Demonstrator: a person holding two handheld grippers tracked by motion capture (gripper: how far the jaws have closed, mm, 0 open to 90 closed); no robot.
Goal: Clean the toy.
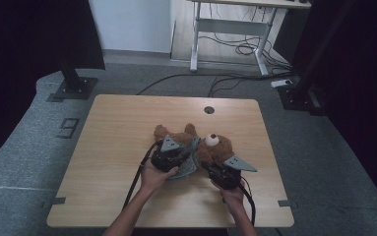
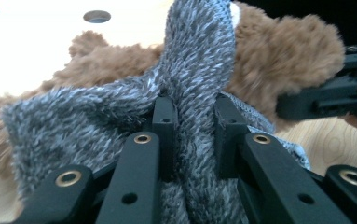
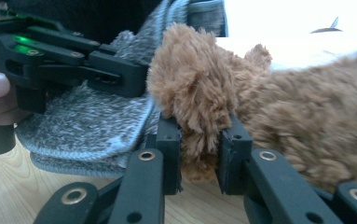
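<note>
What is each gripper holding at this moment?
Left gripper: closed on the grey knitted garment.
Right gripper: closed on a limb of the teddy bear.

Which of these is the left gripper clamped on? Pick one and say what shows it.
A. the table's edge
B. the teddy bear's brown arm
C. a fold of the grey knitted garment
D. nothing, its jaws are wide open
C: in the left gripper view, the left gripper has its two black jaws closed on a bunched fold of the grey knitted garment, with the brown teddy bear lying behind it.
</note>
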